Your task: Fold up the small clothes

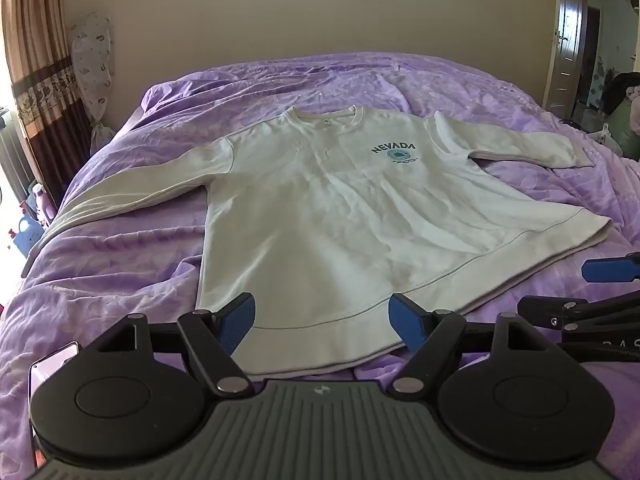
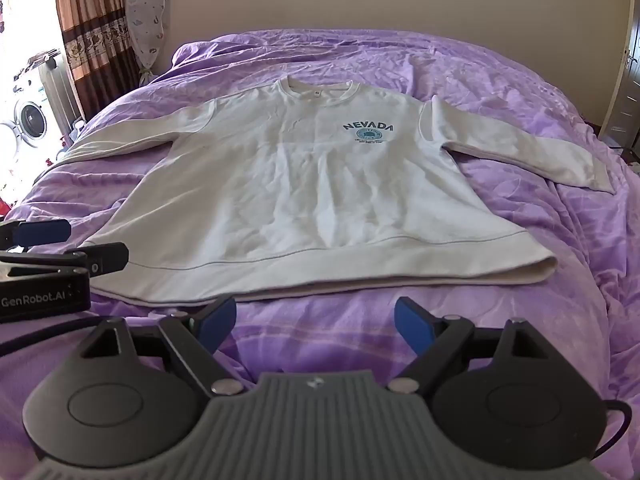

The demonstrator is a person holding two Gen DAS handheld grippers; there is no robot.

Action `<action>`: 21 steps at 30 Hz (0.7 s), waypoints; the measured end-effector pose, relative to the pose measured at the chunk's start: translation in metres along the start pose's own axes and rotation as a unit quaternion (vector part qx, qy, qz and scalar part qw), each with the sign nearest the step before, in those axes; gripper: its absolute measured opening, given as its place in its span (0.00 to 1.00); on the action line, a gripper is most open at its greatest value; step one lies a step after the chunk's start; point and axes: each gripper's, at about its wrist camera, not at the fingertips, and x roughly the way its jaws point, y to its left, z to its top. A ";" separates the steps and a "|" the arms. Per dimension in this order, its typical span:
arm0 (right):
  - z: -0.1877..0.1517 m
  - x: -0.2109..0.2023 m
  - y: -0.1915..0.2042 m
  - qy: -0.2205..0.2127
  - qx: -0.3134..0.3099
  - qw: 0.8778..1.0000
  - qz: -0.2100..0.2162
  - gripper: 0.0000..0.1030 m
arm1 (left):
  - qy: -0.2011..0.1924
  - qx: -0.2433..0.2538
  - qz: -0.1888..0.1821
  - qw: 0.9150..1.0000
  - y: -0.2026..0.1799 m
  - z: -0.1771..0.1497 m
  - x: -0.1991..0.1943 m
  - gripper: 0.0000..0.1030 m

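Observation:
A white long-sleeved sweatshirt (image 1: 332, 216) with a blue "NEVADA" print lies flat, face up, on a purple bedspread (image 1: 120, 264), both sleeves spread out sideways. It also shows in the right wrist view (image 2: 304, 192). My left gripper (image 1: 322, 320) is open and empty, hovering over the near hem. My right gripper (image 2: 314, 322) is open and empty, over the bedspread (image 2: 520, 280) just short of the hem. The right gripper shows at the right edge of the left wrist view (image 1: 608, 276); the left gripper shows at the left edge of the right wrist view (image 2: 52, 248).
A curtain (image 2: 92, 28) and a washing machine (image 2: 28, 120) stand to the left of the bed. A doorway (image 1: 596, 40) opens at the right. Bottles (image 1: 36, 208) stand on the floor by the bed's left side. A wall rises behind the bed.

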 end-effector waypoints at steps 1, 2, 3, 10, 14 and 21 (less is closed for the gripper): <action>0.000 0.000 0.000 0.000 0.000 1.000 0.000 0.80 | 0.000 0.000 0.000 1.000 0.000 0.000 0.000 0.86; 0.000 0.000 0.000 -0.001 0.001 1.000 0.001 0.80 | 0.000 0.000 -0.001 1.000 0.000 0.000 0.000 0.86; 0.000 0.000 0.000 -0.001 0.001 1.000 0.001 0.80 | 0.000 0.000 -0.001 1.000 0.000 0.000 0.000 0.86; -0.001 0.000 0.001 -0.002 0.001 1.000 0.001 0.80 | 0.001 0.000 0.001 1.000 0.000 0.000 0.000 0.87; -0.001 0.000 0.000 -0.002 0.000 1.000 0.001 0.80 | 0.001 0.000 0.001 1.000 0.000 0.000 0.000 0.87; -0.001 0.000 0.000 -0.002 0.000 1.000 0.001 0.80 | 0.003 0.000 0.001 1.000 0.006 -0.001 0.005 0.87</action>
